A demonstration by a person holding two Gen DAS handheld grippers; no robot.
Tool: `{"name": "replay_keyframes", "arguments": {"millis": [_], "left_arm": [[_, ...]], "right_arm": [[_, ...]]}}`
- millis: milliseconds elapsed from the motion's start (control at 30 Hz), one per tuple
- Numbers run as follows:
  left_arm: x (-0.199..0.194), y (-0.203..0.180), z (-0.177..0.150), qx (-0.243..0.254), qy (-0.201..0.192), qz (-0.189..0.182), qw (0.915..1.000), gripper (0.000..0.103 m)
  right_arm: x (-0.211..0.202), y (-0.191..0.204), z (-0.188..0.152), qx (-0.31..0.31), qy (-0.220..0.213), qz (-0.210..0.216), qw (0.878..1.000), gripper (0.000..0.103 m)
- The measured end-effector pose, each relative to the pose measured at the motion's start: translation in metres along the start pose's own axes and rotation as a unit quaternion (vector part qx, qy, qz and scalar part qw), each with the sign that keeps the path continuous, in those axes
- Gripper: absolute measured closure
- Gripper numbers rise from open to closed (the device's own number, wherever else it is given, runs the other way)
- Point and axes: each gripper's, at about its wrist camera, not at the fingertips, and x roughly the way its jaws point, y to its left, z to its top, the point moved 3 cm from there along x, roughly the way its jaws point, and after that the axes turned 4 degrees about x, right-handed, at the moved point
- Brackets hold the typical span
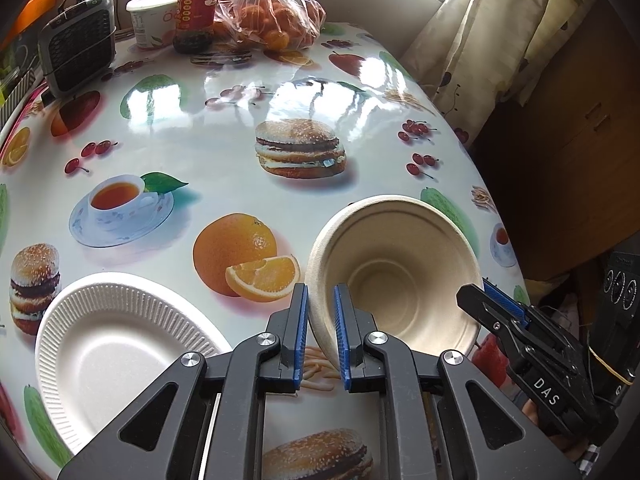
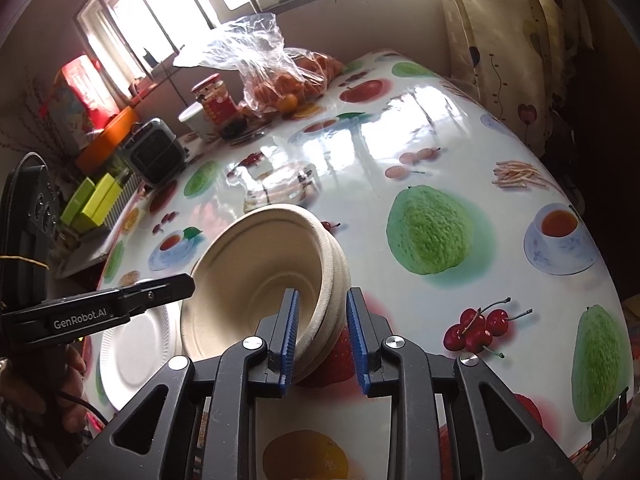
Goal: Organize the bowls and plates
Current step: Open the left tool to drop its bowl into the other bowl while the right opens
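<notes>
While both tools straddle opposite edges of the tan bowl [image 1: 394, 276], it sits tilted low in the frame, its mouth turned toward the left wrist camera. In the left wrist view, the left tool [image 1: 321, 334] stands at bottom centre with its blue pads either side of the bowl's left rim; a small gap shows between the rim and the pads, so the tool looks slightly spread rather than pinching. The right tool [image 1: 486, 300] comes in from the lower right of that frame and meets the bowl's right rim. In the right wrist view, the right tool [image 2: 323, 332] has one pad inside the bowl [image 2: 264, 280] and the other outside its stacked-looking wall; the outer pad stands clear of the wall, so this tool too is parted and not pressing. The left tool [image 2: 176, 282] reaches in from the left edge to the bowl's far rim, with a hand [image 2: 60, 384] under it at lower left. A white ridged paper plate [image 1: 120, 352] lies flat on the tabletop [image 1: 224, 128] at the lower left, just beside the bowl. The tabletop has a glossy cover printed with burgers, oranges and cherries. At the upper left sit a small grey heater [image 1: 78, 40], a white tub [image 1: 150, 18], a red-labelled jar [image 1: 198, 10] and a clear bag of oranges [image 1: 272, 12]. A curtain [image 1: 492, 28] hangs at the upper right.
</notes>
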Motion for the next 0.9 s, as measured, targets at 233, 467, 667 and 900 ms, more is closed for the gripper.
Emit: {"name": "replay_keyframes", "arguments": {"millis": [233,467,667,900], "left_arm": [[0.001,-0.001,0.0,-0.001,0.001,0.0,1.0,0.083],[0.002,-0.001,0.0,-0.001,0.0,-0.001,1.0,0.078],[-0.001,-0.001,-0.001,0.001,-0.015,0.003,0.9999,0.067],[-0.012,-0.003,-0.005,0.03,-0.055,0.05,0.9968,0.066]], "right_arm": [[-0.001,-0.002,0.0,0.003,-0.002,-0.001,1.0,0.075],[-0.001,-0.002,0.0,0.003,-0.002,0.0,1.0,0.07],[-0.002,-0.007,-0.001,0.013,-0.003,0.005,1.0,0.06],[-0.006,-0.011,-0.005,0.014,-0.011,0.007,1.0,0.058]]}}
